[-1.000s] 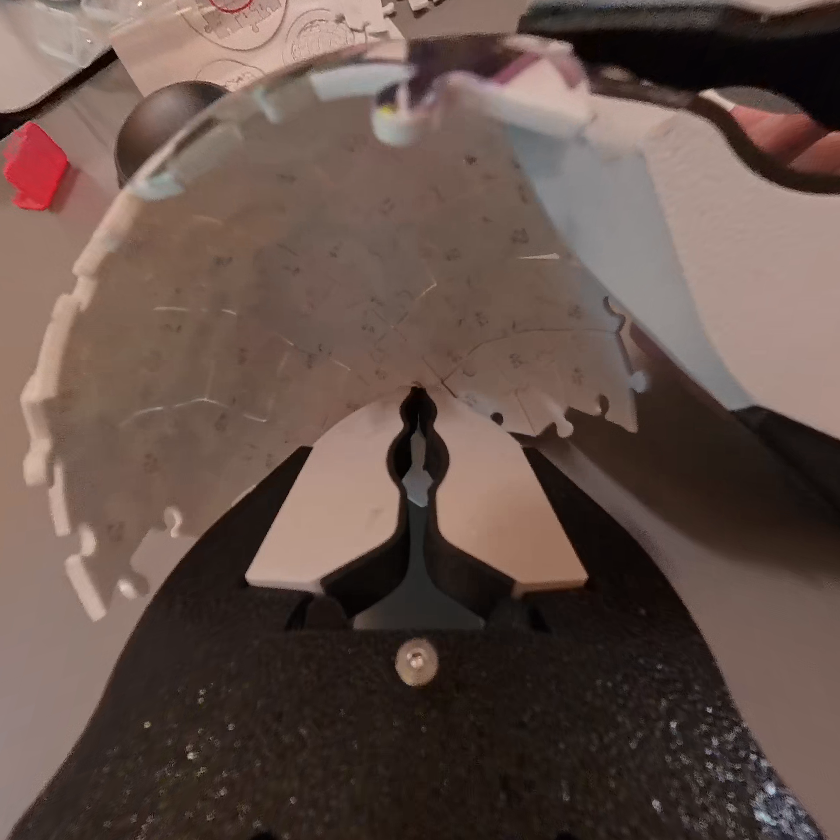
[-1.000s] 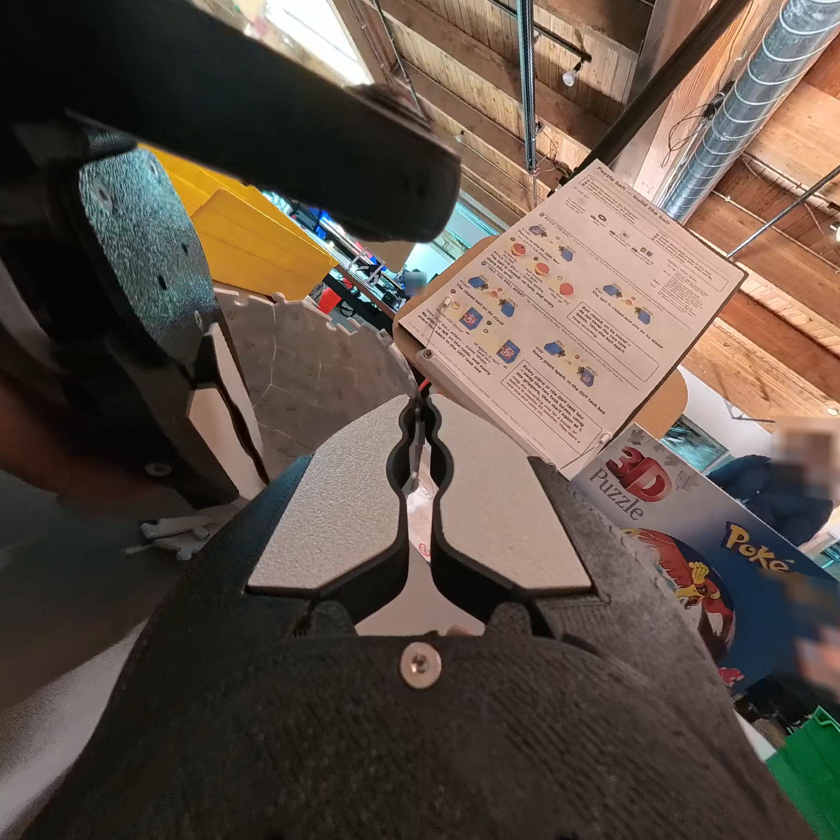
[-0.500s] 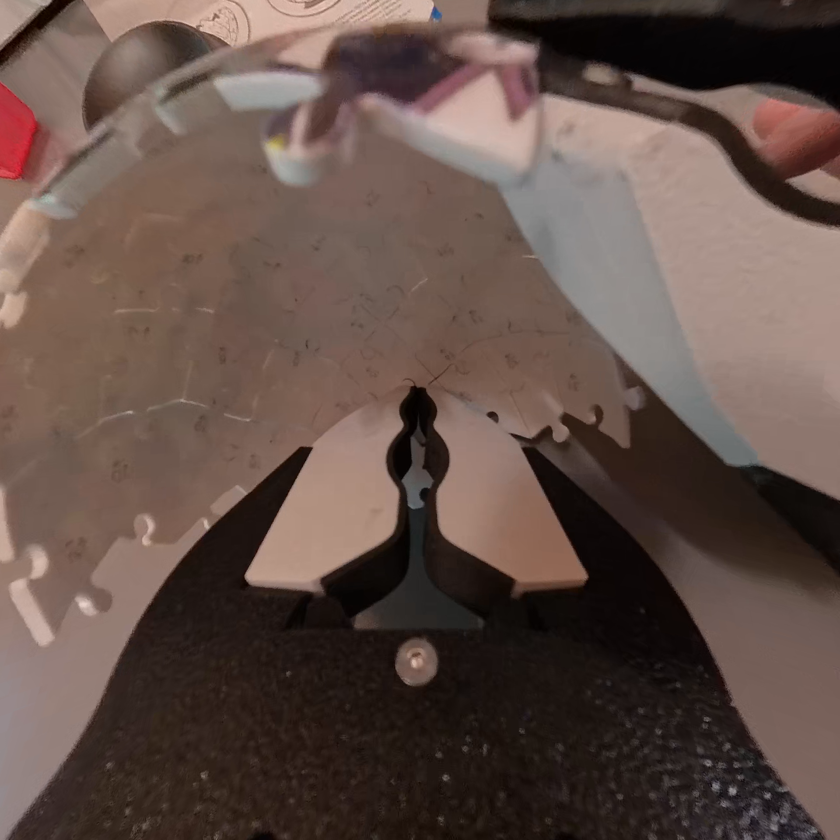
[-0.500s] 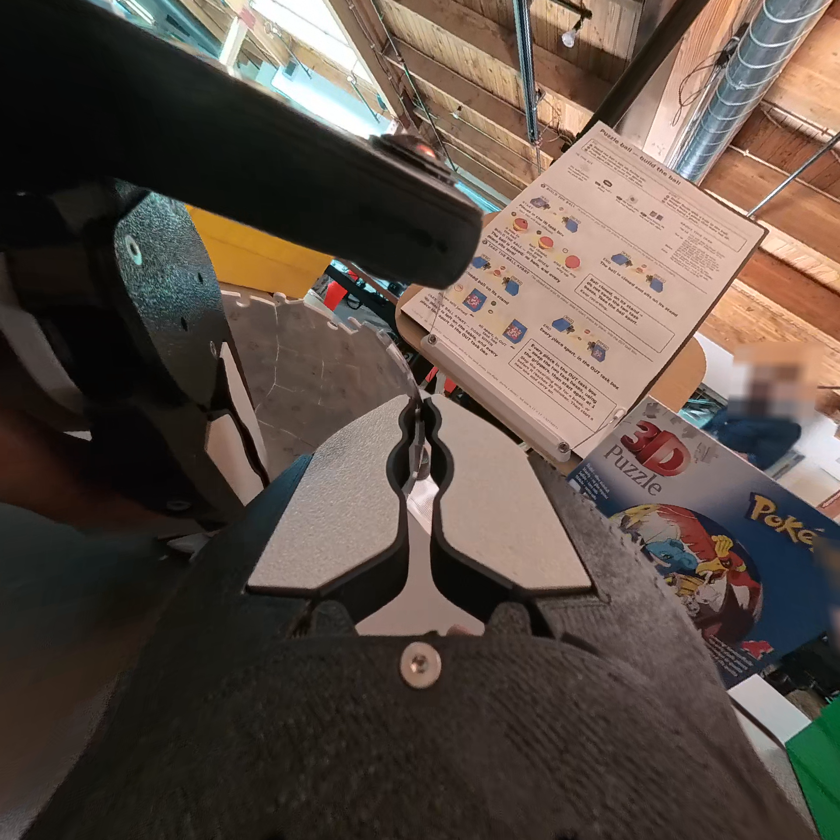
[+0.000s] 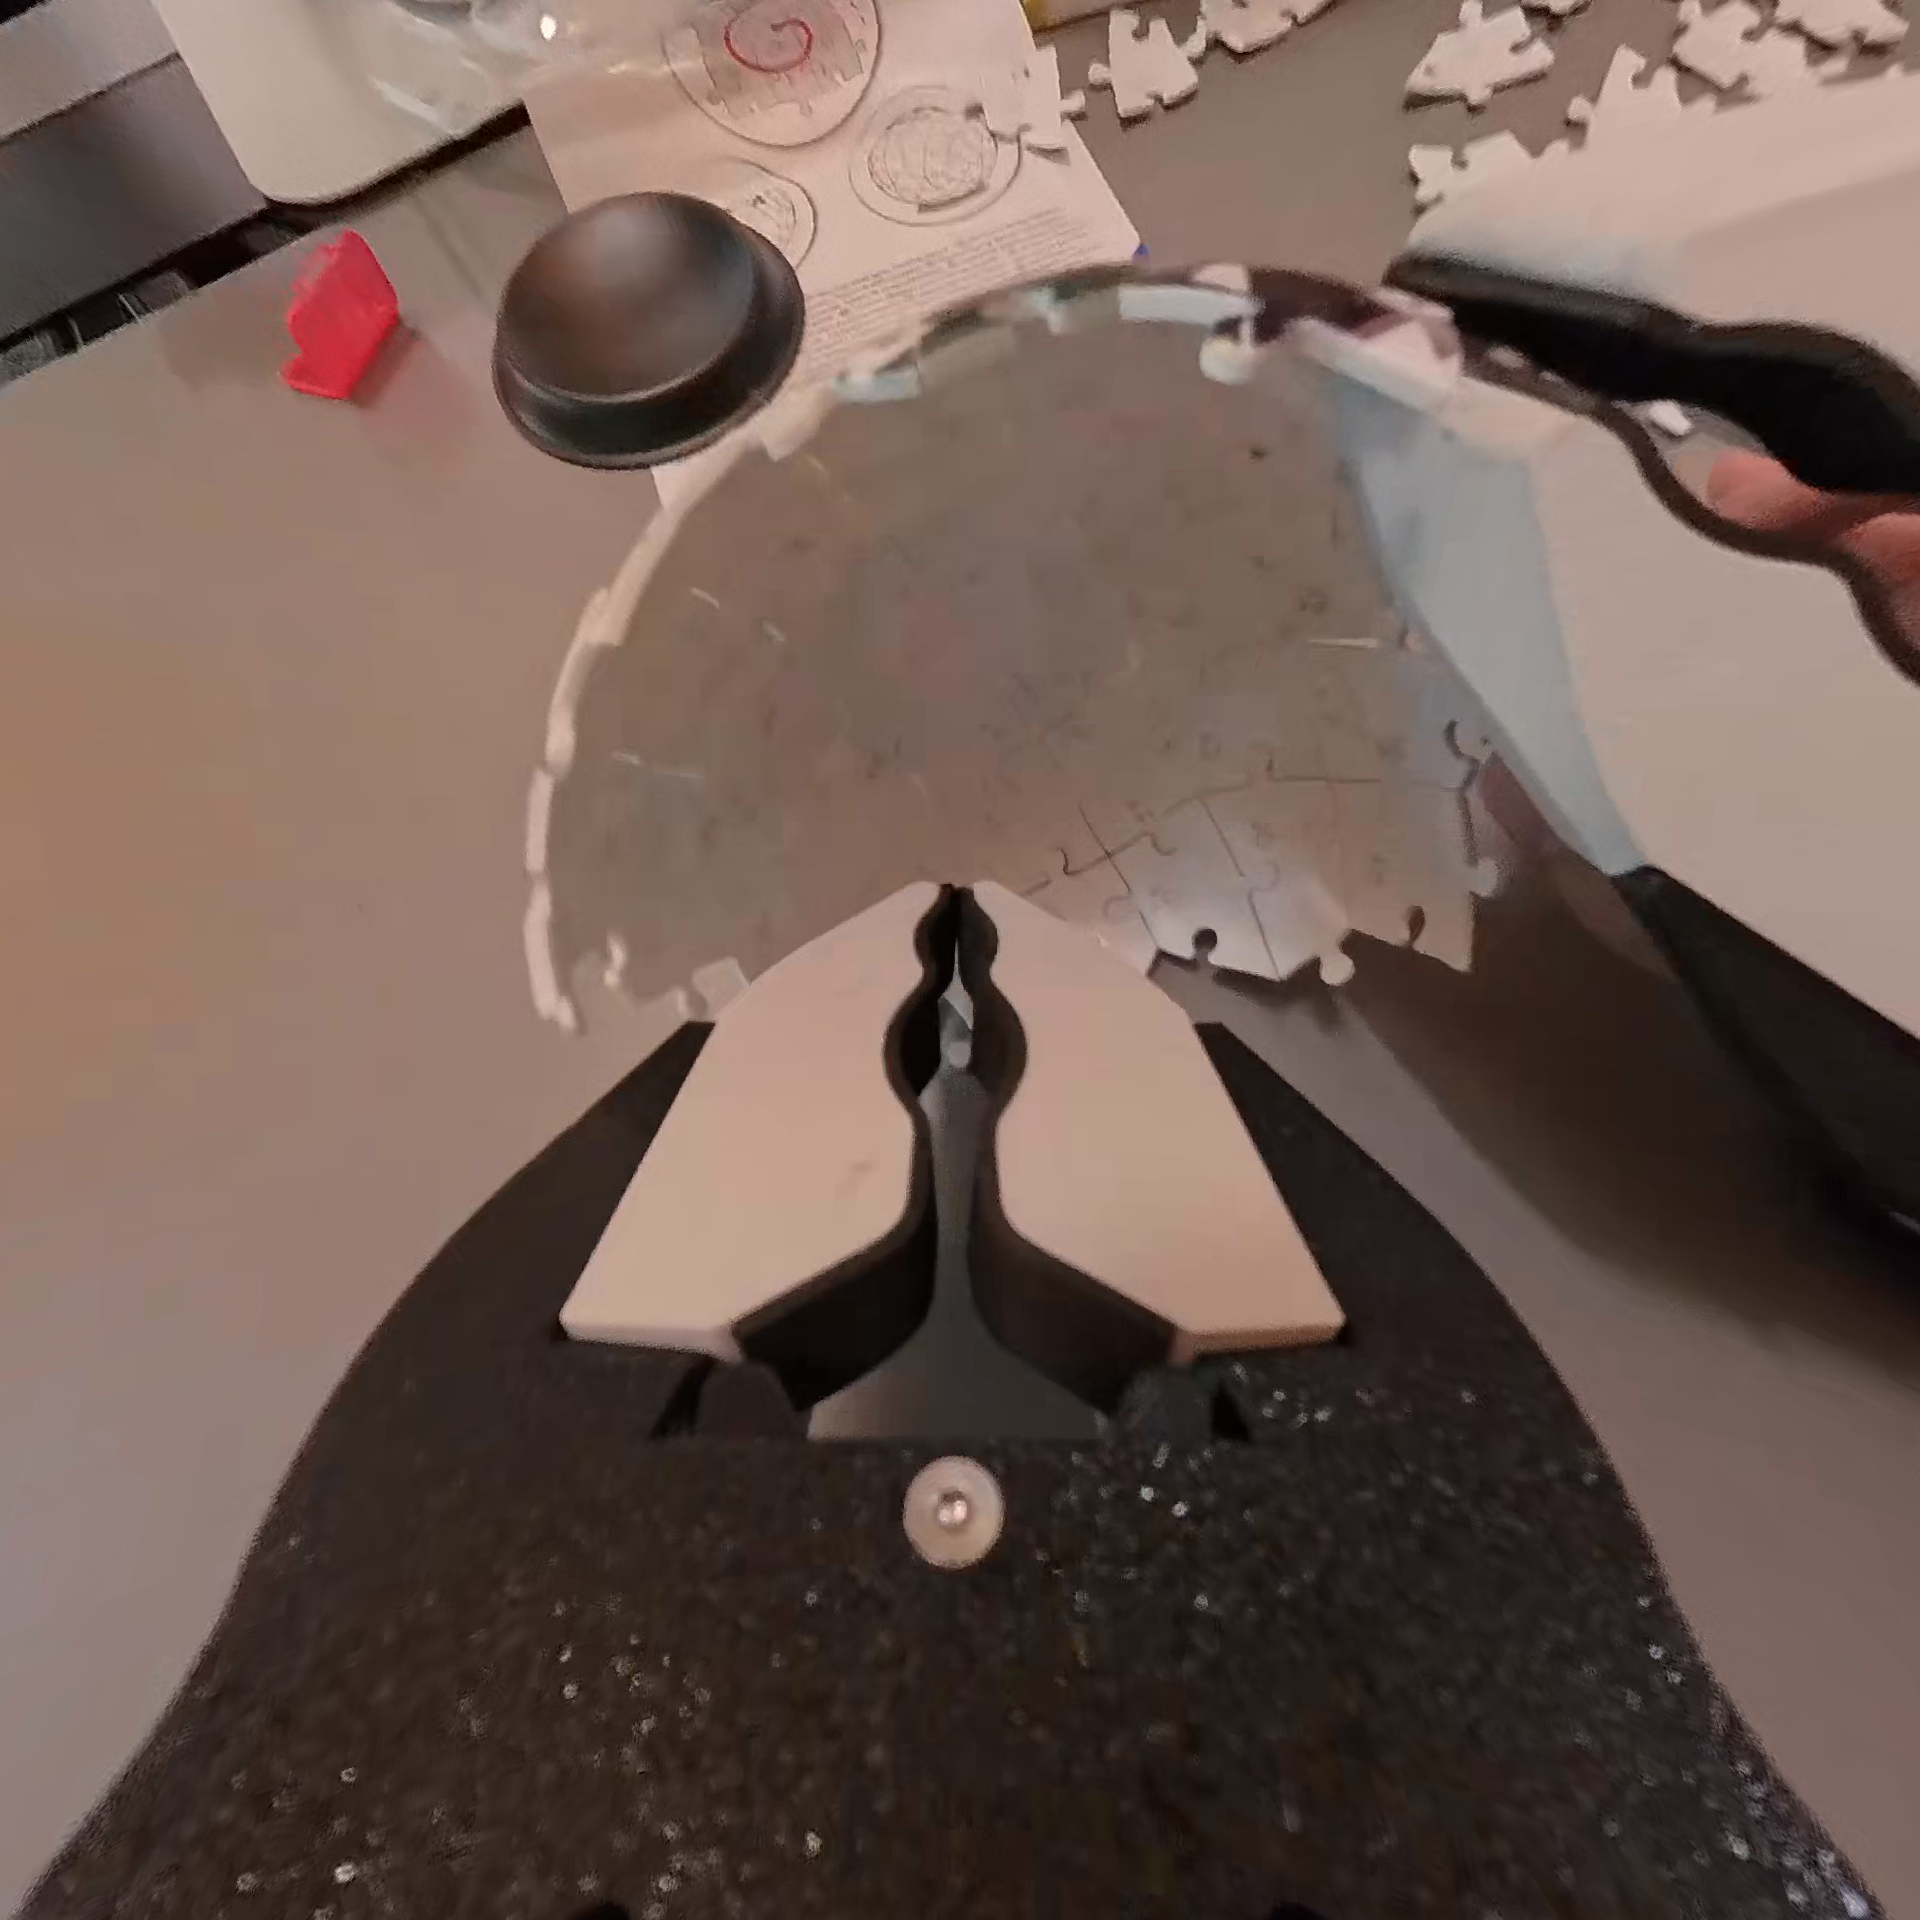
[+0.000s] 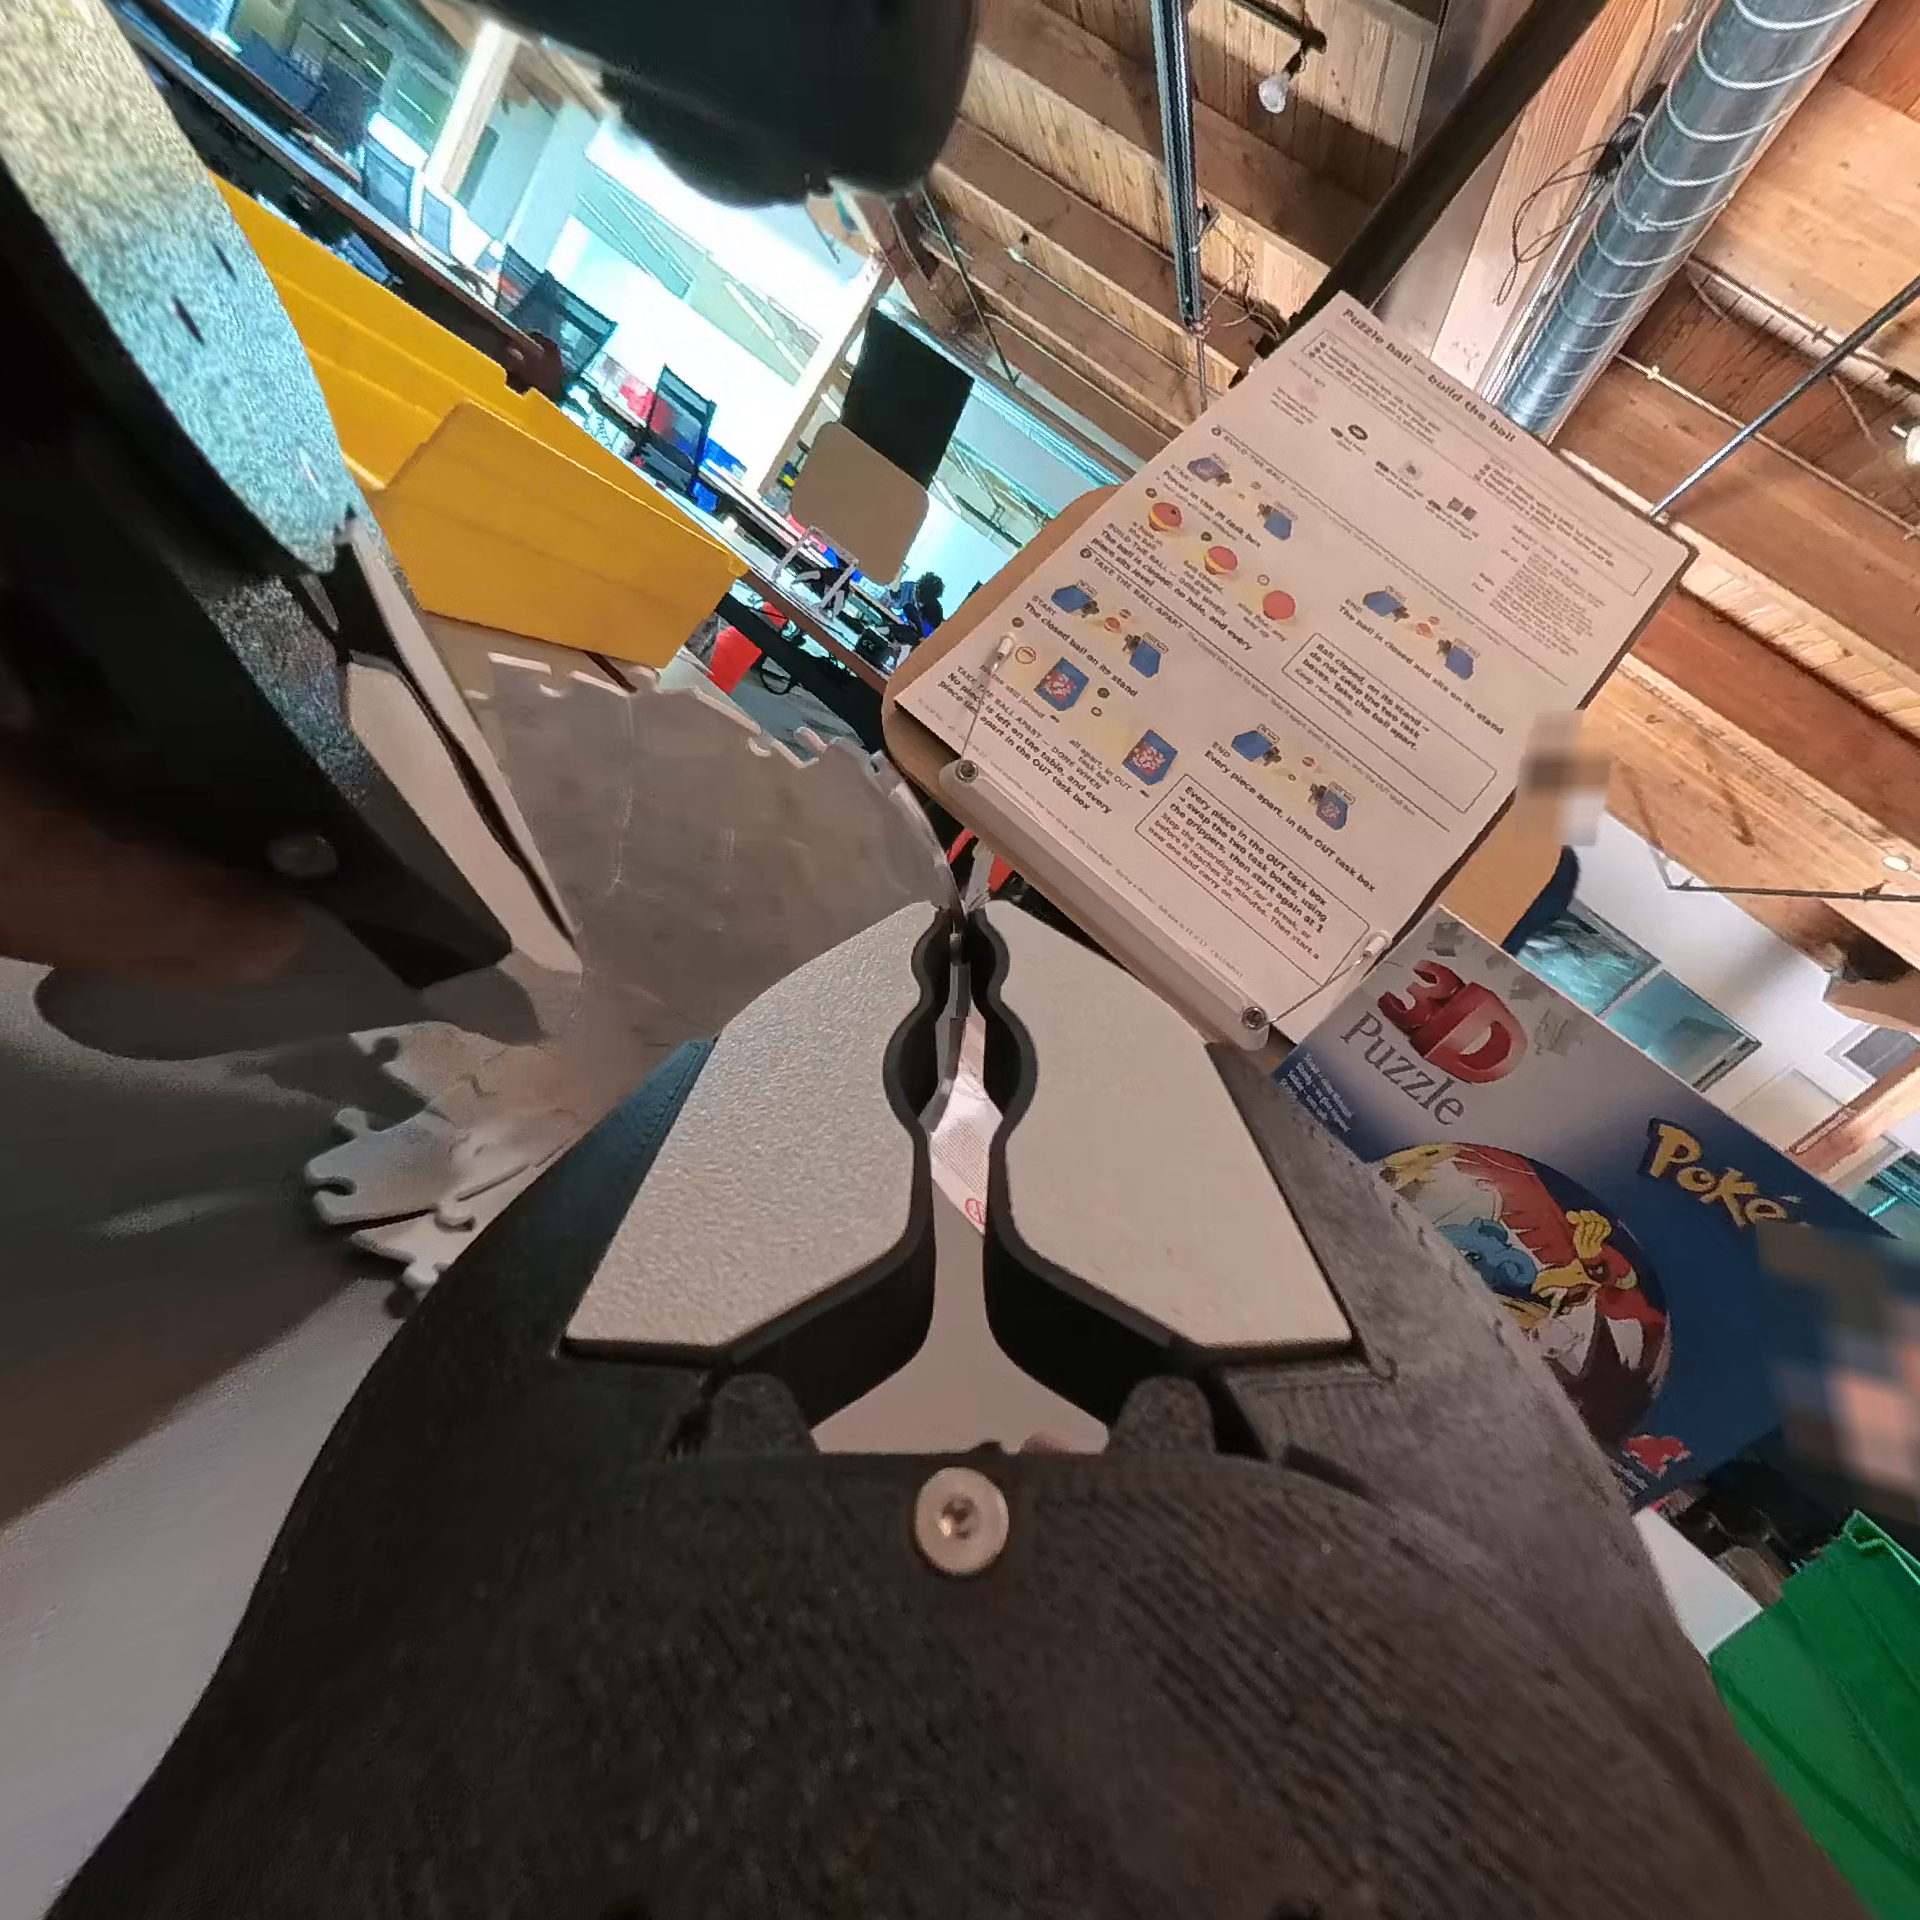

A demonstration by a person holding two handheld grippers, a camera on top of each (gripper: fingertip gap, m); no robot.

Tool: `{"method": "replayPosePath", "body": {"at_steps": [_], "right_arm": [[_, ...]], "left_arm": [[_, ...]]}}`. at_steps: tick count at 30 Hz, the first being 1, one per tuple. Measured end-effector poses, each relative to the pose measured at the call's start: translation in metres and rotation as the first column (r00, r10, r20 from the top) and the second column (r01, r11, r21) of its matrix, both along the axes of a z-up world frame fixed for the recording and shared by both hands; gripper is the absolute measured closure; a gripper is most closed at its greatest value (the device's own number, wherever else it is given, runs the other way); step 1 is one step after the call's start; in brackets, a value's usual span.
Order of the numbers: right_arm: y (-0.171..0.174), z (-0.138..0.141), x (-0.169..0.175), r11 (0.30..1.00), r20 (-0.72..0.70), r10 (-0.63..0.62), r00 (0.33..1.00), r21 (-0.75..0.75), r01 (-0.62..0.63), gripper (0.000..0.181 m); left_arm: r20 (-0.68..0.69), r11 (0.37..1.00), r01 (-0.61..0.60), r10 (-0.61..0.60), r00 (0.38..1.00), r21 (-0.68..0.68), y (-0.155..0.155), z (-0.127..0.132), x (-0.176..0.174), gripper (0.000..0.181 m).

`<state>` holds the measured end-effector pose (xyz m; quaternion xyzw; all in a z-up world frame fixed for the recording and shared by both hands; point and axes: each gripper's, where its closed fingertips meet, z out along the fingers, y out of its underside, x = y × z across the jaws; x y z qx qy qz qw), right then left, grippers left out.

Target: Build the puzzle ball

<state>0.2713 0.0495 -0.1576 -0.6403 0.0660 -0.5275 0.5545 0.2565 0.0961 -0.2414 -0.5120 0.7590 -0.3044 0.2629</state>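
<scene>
The half-built puzzle ball shell (image 5: 987,675) is a curved bowl of joined pieces, and I see its grey inner side with a jagged open rim. My left gripper (image 5: 954,914) is shut on the shell's near edge and holds it above the table. My right gripper (image 6: 961,925) is shut on the rim of the shell (image 6: 707,821). In the left wrist view it pinches the shell's far right rim (image 5: 1455,301). The left gripper's fingers (image 6: 416,748) show at the left of the right wrist view, on the shell.
A black domed stand (image 5: 644,343), a red block (image 5: 338,317) and a paper sheet (image 5: 831,156) lie behind the shell. Loose white pieces (image 5: 1507,52) are scattered at the back right. An instruction board (image 6: 1299,675), a puzzle box (image 6: 1538,1195) and yellow bins (image 6: 520,520) stand beyond. My right fingertips sit around 9 cm from my left ones. The red block (image 5: 338,317) is about 25 cm from my left fingertips.
Both grippers keep their hold. The shell has swung right and farther from the left camera, so the stand, red block and sheet now show. The right wrist view has tilted a little.
</scene>
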Motion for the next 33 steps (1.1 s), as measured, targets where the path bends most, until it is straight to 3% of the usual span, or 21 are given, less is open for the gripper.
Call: {"method": "replayPosePath", "body": {"at_steps": [11, 18, 24, 33], "right_arm": [[-0.006, -0.002, -0.013, 1.0, -0.014, -0.026, 1.0, 0.001, 0.026, 0.177], [-0.014, -0.007, -0.013, 0.998, -0.082, -0.051, 0.995, 0.039, 0.054, 0.177], [-0.017, -0.008, -0.011, 0.997, -0.1, -0.058, 0.993, 0.049, 0.063, 0.177], [-0.02, -0.009, -0.008, 0.995, -0.107, -0.08, 0.991, 0.045, 0.085, 0.178]], "left_arm": [[-0.079, 0.994, 0.068, -0.061, 0.995, 0.083, -0.022, -0.03, -0.003, 0.181], [-0.062, 0.985, 0.096, -0.088, 0.994, 0.141, -0.024, -0.031, 0.0, 0.181], [-0.145, 0.966, 0.133, -0.102, 0.984, 0.223, -0.024, -0.033, -0.002, 0.181], [-0.12, 0.981, 0.113, -0.095, 0.988, 0.157, -0.021, -0.031, -0.002, 0.181]]}}
